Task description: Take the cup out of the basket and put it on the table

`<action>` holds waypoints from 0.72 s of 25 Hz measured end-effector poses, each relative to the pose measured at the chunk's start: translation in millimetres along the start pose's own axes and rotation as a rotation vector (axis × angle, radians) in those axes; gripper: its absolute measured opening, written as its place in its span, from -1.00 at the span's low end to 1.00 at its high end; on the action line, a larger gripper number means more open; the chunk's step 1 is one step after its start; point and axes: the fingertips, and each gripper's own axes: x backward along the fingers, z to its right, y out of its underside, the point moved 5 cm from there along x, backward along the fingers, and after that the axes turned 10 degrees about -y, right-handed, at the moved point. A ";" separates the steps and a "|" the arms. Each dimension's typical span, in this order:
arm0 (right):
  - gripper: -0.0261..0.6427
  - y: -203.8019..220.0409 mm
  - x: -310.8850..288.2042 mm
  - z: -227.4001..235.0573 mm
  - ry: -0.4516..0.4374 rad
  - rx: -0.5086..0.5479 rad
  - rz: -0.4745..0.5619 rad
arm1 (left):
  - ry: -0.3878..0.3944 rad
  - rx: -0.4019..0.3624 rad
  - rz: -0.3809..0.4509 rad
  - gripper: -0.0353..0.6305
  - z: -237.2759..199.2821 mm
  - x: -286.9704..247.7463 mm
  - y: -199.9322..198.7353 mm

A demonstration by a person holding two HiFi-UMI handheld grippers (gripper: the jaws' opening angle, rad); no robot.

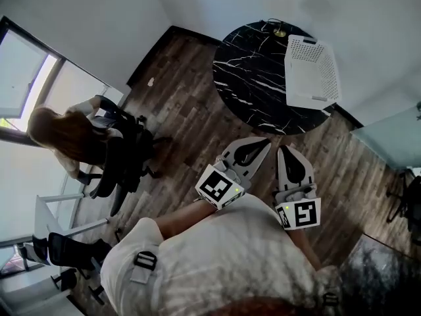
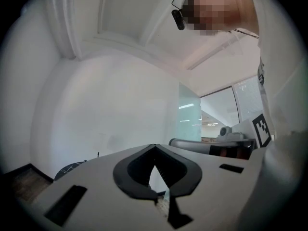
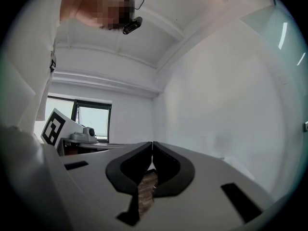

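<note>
Two grippers are held just in front of the person's white shirt (image 1: 223,255), above a floor (image 1: 191,130) of dark wooden planks, in a room with white walls. The left gripper (image 1: 262,143) has its jaws pressed together with nothing between them. In the left gripper view only the white wall shows through the gap behind the tips. The right gripper (image 1: 284,149) is just beside it and is clenched in the same way, also empty. In the right gripper view a strip of the floor shows behind its closed tips. Both point away from the person toward a round black table (image 1: 253,78) with white veins, which stands further away on the floor. Nothing lies between the grippers and the table except open floor. To the left, well apart from the table, another person (image 1: 62,133) sits on a black office chair (image 1: 122,153) near a large window (image 1: 26,91). To the right a pale glass partition (image 1: 388,137) closes the room. On the far right part of the table lies the white basket (image 1: 312,71), with perforated walls. Its long axis runs from the near right to the far left, and its near end reaches the table edge. The cup cannot be made out in any view. Near the far edge of the table is a small golden object (image 1: 281,31), too small to identify.
</note>
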 end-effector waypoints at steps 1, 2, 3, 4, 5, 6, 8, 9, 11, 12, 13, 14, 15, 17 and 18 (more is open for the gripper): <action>-0.90 1.9 -14.0 7.3 -0.008 -0.006 -0.011 | -0.010 0.004 0.002 -0.88 -12.4 -6.8 -2.6; -0.90 3.3 -28.5 13.6 -0.018 -0.010 -0.021 | -0.021 0.008 0.004 -0.88 -25.3 -13.1 -5.5; -0.90 3.8 -43.6 19.0 -0.029 -0.010 -0.031 | -0.031 0.014 0.005 -0.88 -38.7 -19.1 -8.1; -0.89 3.4 -59.2 23.5 -0.041 -0.006 -0.039 | -0.041 0.021 0.004 -0.88 -52.5 -24.9 -10.0; -0.89 2.2 -74.8 27.5 -0.054 0.002 -0.047 | -0.049 0.029 0.001 -0.88 -66.4 -30.6 -11.6; -0.90 0.3 -90.1 31.2 -0.067 0.012 -0.053 | -0.056 0.035 -0.003 -0.88 -80.0 -36.4 -13.2; -0.90 -4.4 -117.4 40.0 -0.083 0.031 -0.065 | -0.061 0.039 -0.009 -0.88 -105.1 -49.9 -16.4; -0.90 -6.4 -128.9 46.0 -0.085 0.037 -0.069 | -0.060 0.040 -0.011 -0.88 -116.2 -57.7 -18.1; -0.90 -8.8 -148.2 60.3 -0.080 0.042 -0.072 | -0.053 0.040 -0.011 -0.88 -135.0 -75.0 -22.7; -0.89 -8.9 -156.6 68.0 -0.074 0.041 -0.071 | -0.047 0.038 -0.012 -0.88 -143.3 -84.1 -24.4; -0.90 -8.2 -164.3 75.7 -0.067 0.038 -0.070 | -0.038 0.035 -0.013 -0.88 -151.0 -93.6 -25.4; -0.90 -6.9 -171.4 83.2 -0.058 0.035 -0.071 | -0.028 0.032 -0.016 -0.88 -158.3 -103.4 -25.8; -0.89 -4.9 -177.7 90.6 -0.049 0.034 -0.074 | -0.019 0.031 -0.020 -0.88 -165.1 -113.7 -25.8; -0.90 -0.3 -187.8 105.1 -0.027 0.045 -0.088 | -0.008 0.040 -0.031 -0.88 -176.3 -134.3 -25.7; -0.90 1.4 -190.9 111.8 -0.015 0.054 -0.095 | -0.004 0.049 -0.035 -0.88 -179.5 -143.4 -26.1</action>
